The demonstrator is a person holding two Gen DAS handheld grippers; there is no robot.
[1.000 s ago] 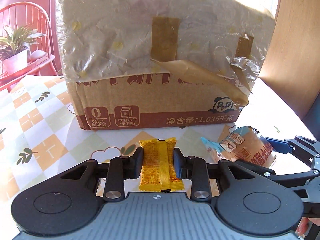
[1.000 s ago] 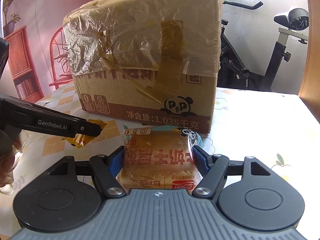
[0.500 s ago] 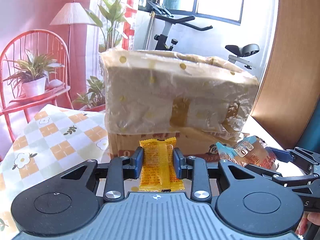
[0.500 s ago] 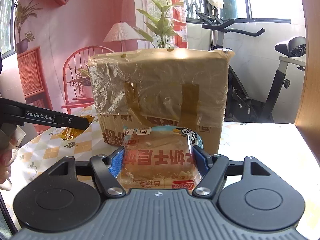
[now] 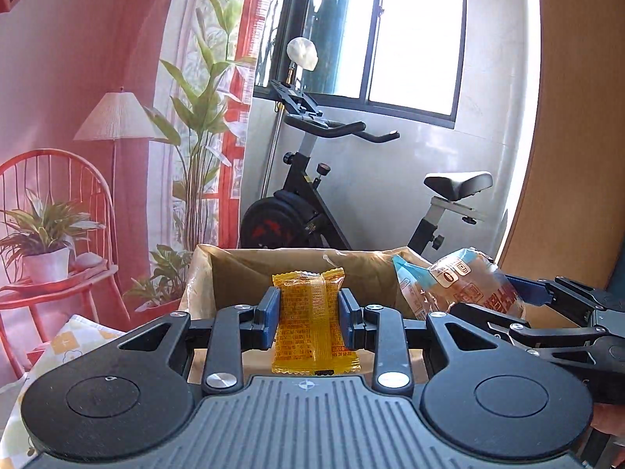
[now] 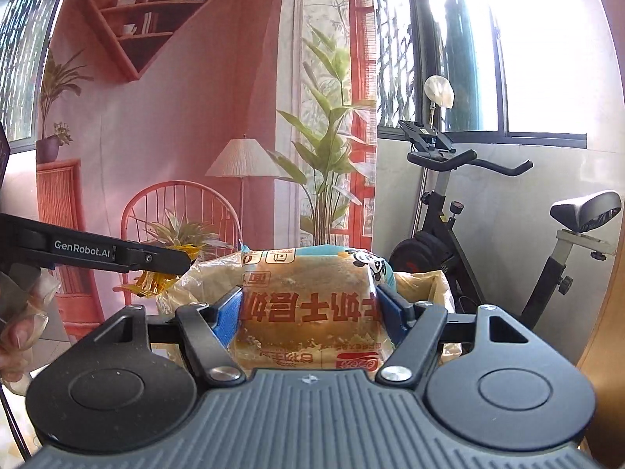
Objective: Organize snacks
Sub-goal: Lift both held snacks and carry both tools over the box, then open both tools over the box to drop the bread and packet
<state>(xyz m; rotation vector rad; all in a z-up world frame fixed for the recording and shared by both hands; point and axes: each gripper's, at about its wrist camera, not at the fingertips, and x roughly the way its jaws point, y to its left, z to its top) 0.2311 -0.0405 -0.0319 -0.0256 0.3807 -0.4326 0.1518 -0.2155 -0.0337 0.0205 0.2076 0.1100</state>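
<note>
Strong daylight pours in through the window (image 5: pixel 414 35), which is blown out to white in both views and washes the wall beside it with glare. Focus is crisp at the centre, while fisheye distortion bends straight edges and darkens the extreme corners

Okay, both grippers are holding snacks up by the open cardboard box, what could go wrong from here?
1. The right gripper pinches a soft bread pack; squeezing harder could crush it.
2. The left gripper holds the yellow snack packet only by its slick sides, so it might slip before it is over the cardboard box.
3. The grippers sit close side by side at the box's opening, so they could knock together when releasing.
</note>
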